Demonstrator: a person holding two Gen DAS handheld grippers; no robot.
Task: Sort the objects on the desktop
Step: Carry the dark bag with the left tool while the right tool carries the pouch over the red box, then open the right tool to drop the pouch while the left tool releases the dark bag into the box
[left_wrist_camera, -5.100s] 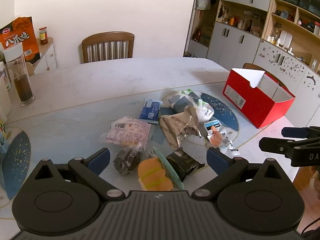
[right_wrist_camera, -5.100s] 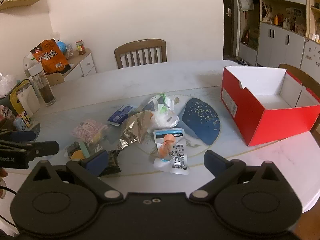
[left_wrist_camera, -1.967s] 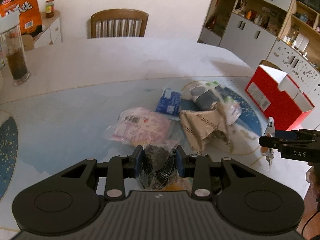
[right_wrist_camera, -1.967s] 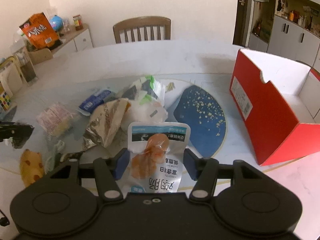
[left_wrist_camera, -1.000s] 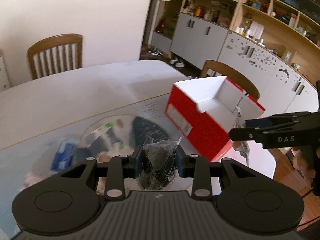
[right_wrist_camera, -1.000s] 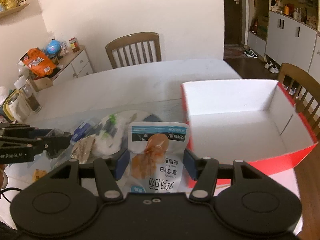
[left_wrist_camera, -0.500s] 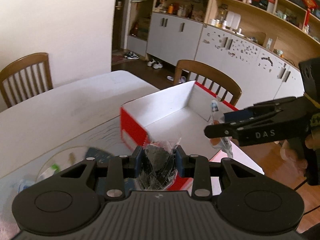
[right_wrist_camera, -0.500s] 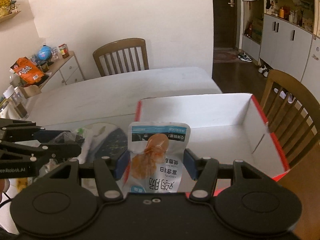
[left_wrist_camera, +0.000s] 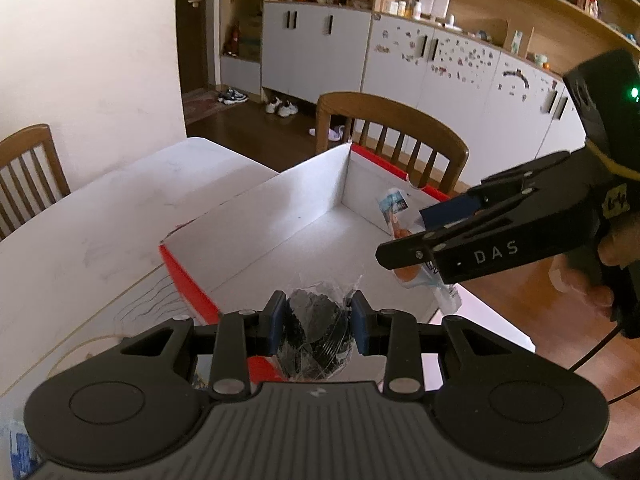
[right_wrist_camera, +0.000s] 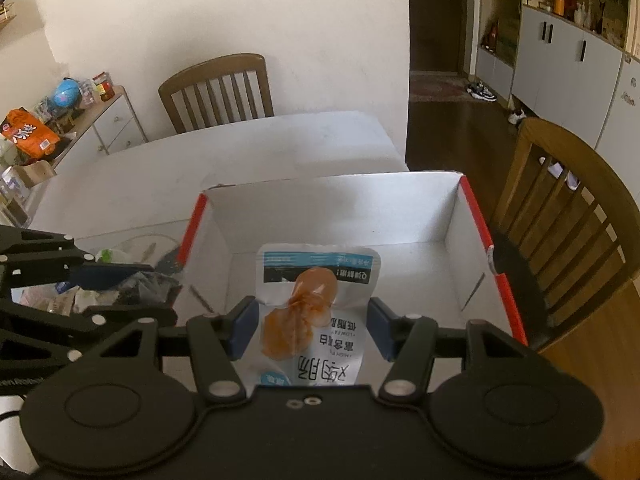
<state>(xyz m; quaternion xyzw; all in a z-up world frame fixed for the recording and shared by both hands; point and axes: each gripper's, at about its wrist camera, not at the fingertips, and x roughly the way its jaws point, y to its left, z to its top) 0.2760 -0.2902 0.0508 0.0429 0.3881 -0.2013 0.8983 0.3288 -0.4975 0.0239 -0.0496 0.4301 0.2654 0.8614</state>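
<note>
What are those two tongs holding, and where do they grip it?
Left tongs pinch a dark clear-wrapped snack across its middle. Right tongs flank a chicken pouch at its lower sides; their grip looks loose.
</note>
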